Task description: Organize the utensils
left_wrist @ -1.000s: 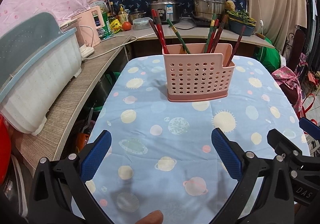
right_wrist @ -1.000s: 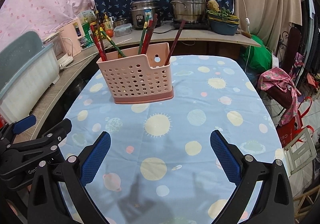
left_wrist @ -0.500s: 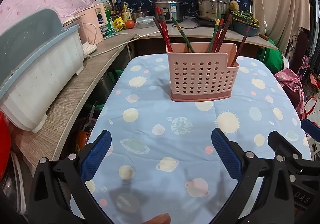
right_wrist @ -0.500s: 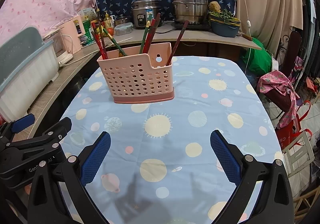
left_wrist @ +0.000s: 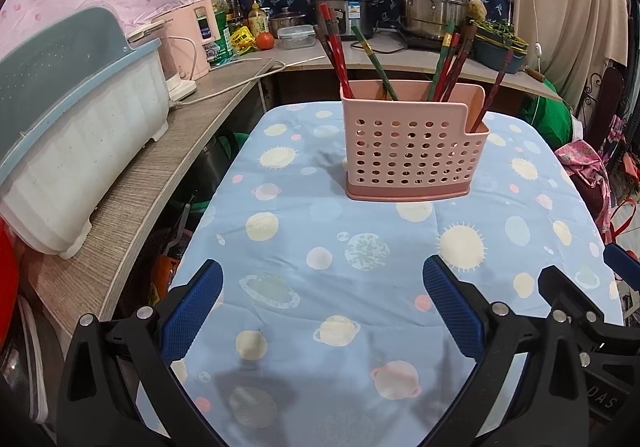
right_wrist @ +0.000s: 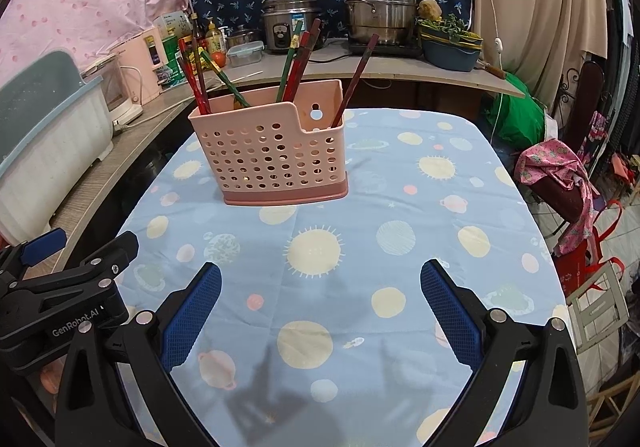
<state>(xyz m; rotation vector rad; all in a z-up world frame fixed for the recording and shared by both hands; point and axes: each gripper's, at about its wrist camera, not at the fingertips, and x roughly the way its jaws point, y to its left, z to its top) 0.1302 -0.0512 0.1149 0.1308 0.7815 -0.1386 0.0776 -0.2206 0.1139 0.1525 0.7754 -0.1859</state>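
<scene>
A pink perforated utensil holder (left_wrist: 412, 151) (right_wrist: 272, 151) stands upright on the blue planet-print tablecloth (left_wrist: 360, 287) (right_wrist: 360, 247). Several red, green and brown chopsticks (left_wrist: 340, 51) (right_wrist: 296, 67) lean inside it. One dark red chopstick (left_wrist: 494, 91) (right_wrist: 358, 75) sits alone in the lower right compartment. My left gripper (left_wrist: 324, 311) hovers open over the near part of the cloth, well short of the holder, with nothing between its blue pads. My right gripper (right_wrist: 320, 311) is open too and empty, beside the left one, which shows at the left edge (right_wrist: 60, 287).
A blue-and-white dish rack (left_wrist: 68, 135) and a pink kettle (left_wrist: 188, 43) sit on the wooden counter (left_wrist: 140, 187) to the left. Pots (right_wrist: 380, 15), a rice cooker (right_wrist: 292, 21) and bottles line the back counter. A chair with pink cloth (right_wrist: 560, 175) stands at the right.
Both wrist views have tilted slightly, so the holder sits a little lower and closer in frame. The holder and chopsticks have not moved; both grippers stay open.
</scene>
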